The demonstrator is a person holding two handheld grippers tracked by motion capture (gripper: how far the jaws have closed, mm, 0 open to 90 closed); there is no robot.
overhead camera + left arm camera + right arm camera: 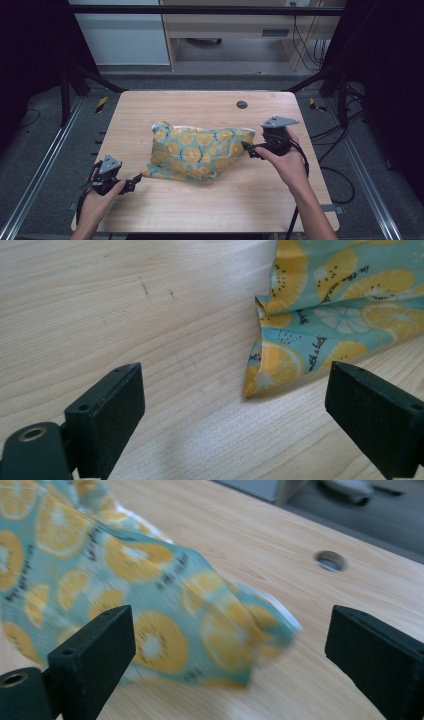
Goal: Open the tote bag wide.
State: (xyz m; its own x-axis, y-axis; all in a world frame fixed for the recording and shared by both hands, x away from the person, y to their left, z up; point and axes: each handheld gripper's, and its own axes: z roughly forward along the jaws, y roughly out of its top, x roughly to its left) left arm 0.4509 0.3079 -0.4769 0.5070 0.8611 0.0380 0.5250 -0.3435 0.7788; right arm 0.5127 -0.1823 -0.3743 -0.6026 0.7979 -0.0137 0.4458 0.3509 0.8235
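Cloth [200, 152] lies rumpled mid-counter, nothing folded yet; my left gripper [136, 181] at 7 o'clock and right gripper [248, 148] at 3 have jaws wide, empty.

Both forearms are bare, no sleeves. The left gripper [137, 178] and right gripper [246, 146] are black, each topped by a grey three-cornered plate with small holes; black cables trail toward 6 o'clock. Square jaw blocks show screw holes.
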